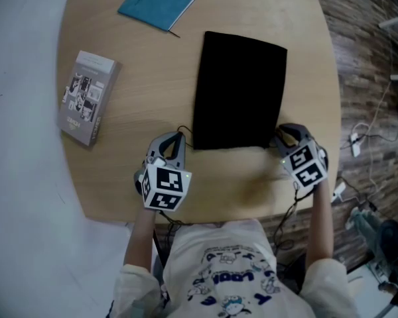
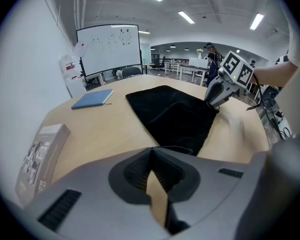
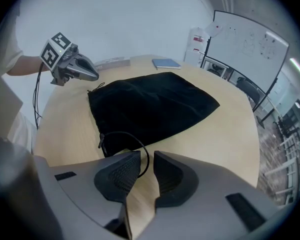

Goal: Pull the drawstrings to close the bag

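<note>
A flat black drawstring bag [image 1: 239, 91] lies in the middle of the round wooden table [image 1: 139, 65], its mouth toward me. My left gripper [image 1: 179, 136] sits at the bag's near left corner with its jaws shut. A thin black cord [image 2: 182, 149] runs from right at its tips to the bag, and I cannot tell whether it is pinched. My right gripper [image 3: 146, 156] is at the near right corner, open. The right drawstring loop [image 3: 127, 134] curves off the bag and passes down between its jaws with a gap showing.
A blue notebook [image 1: 156, 4] lies at the table's far side. A grey boxed book [image 1: 86, 98] lies at the left. The table's front edge [image 1: 219, 217] is just behind both grippers. Cables [image 1: 358, 141] lie on the floor at the right.
</note>
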A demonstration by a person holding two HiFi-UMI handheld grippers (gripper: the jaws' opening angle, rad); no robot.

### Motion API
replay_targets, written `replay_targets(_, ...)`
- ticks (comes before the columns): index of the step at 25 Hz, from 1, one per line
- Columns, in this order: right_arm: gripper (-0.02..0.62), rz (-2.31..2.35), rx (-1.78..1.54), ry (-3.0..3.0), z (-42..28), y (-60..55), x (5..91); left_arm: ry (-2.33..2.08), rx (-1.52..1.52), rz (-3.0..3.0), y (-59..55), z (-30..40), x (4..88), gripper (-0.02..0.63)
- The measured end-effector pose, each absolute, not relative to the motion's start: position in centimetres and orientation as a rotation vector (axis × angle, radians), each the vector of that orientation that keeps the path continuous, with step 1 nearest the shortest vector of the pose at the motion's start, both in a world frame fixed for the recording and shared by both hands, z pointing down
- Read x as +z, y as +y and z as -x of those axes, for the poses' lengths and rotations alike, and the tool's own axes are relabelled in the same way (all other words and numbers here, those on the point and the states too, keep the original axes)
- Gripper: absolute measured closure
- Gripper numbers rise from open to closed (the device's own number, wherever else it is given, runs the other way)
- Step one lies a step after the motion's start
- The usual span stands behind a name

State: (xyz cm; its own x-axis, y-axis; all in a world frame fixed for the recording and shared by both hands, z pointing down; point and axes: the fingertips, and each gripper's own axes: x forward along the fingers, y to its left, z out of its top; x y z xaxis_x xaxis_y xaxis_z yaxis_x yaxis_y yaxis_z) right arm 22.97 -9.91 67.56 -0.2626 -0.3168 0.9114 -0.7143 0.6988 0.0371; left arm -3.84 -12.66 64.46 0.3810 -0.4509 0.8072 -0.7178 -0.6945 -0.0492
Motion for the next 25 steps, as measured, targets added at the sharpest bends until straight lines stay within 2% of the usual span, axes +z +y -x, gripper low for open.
replay_targets(4, 0.583, -0.805, 0.528, -1.878, -22.5, -9.5, 67.6, -0.993, 1.2, -2.336, -12.8, 3.9, 64.6, 0.606)
replay_targets(12, 0.592, -0.94, 0.554, -1.851, -23.3, -9.4, 66.9, -0.907, 1.36, -2.44, -13.1, 4.1, 65.2, 0.606)
replay_targets(13, 0.592, -0.941, 0.553, -1.849, -23.2, -9.4, 67.0, -0.861, 1.396, -2.461, -13.0, 3.8, 65.5, 0.573)
replay_targets(14, 0.592, -0.94, 0.552, -1.847, -23.2, -9.3, 67.0, -0.801, 1.433, -2.483, -12.9, 3.5, 65.8, 0.506)
replay_targets(16, 0.592, -0.941, 0.549, -1.845, -23.0, -9.3, 67.3, -0.702, 1.497, -2.509, -12.8, 3.1, 66.2, 0.456)
replay_targets(25, 0.592, -0.937, 0.541, -1.843, -23.0, -10.1, 67.4, -0.462, 1.657, -2.543, -14.1, 2.2, 67.6, 0.453)
